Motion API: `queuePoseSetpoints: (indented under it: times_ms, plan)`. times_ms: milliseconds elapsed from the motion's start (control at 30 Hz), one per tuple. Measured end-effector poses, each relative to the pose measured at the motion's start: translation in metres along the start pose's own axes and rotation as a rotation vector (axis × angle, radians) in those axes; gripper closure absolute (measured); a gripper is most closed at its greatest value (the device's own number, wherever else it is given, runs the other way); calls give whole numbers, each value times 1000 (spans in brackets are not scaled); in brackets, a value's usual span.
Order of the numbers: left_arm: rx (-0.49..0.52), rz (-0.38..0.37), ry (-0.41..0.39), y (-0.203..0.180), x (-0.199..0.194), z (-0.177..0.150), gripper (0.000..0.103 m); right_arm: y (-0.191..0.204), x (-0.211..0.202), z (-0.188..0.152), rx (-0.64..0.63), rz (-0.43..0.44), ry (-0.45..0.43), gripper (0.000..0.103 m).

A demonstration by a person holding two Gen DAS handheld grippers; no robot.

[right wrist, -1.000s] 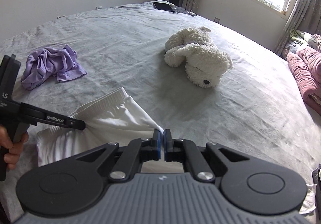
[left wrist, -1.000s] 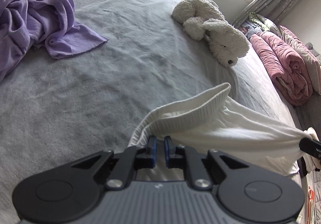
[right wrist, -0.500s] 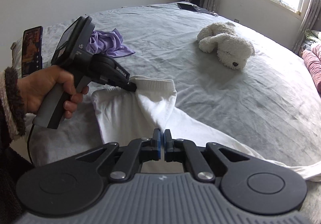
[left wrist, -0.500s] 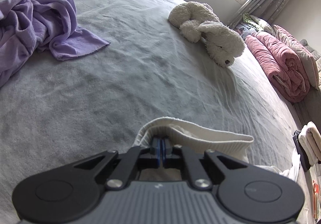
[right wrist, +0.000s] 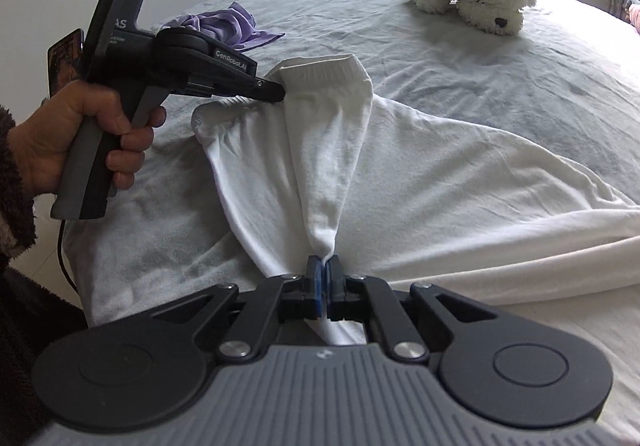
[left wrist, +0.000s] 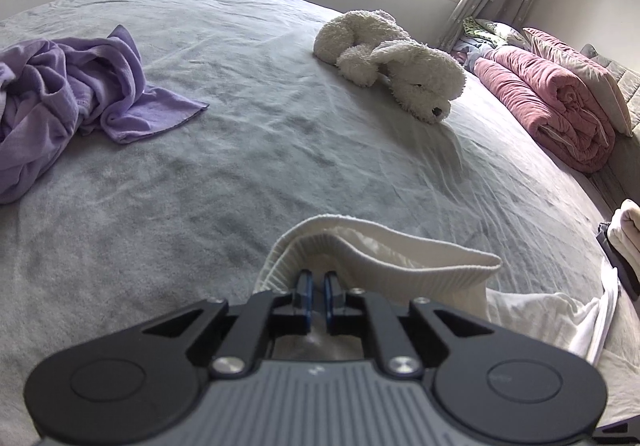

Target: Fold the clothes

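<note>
The white garment is soft matt knit cloth, ribbed along its cuff in the centre of the right wrist view; the bed cover is grey, faintly napped fabric, finely creased; the purple garment at the left edge looks velvety and limp; the plush dog at upper right is shaggy white pile; the right gripper is matt black plastic with blue rubbery pads, bright metal screws and a ridged grey housing; the pink quilt at far right is padded cloth.
</note>
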State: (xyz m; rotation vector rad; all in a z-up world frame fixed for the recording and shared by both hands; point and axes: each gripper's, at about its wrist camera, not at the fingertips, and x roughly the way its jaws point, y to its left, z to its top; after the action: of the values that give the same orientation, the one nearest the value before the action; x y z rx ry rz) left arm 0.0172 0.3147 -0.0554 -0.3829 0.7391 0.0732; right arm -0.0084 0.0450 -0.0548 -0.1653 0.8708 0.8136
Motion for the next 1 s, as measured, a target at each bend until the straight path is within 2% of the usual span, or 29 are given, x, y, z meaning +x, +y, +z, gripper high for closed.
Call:
queuePoseSetpoints:
  times_ms: [33,67,100,133,167,233,333,533,767,1000]
  plan:
    - [6,0,6,-3,-4,-2,86,-1,0,1,12,11,5,98]
    - [16,0,14,-6,-8,-4,78,-2,-1,2,25,25,9,91]
    - [32,0,31,-9,-12,-4,71,-3,-2,4,37,44,12,89]
    - [48,4,49,-13,-15,-4,69,-4,-3,5,52,65,13,81]
    - [59,9,66,-14,-19,-4,65,-5,-4,7,70,87,11,67]
    - [72,13,106,-15,-28,-4,64,-7,-8,11,105,129,4,50]
    - [39,-29,124,0,-38,-16,65,-7,-13,18,119,150,-18,50]
    - [0,-131,101,33,-51,-36,78,-20,-5,32,176,114,-42,50]
    - [-4,-181,109,43,-54,-36,79,-29,21,53,194,102,-64,50]
    - [-22,-218,124,51,-46,-33,79,-33,38,67,221,143,-150,50]
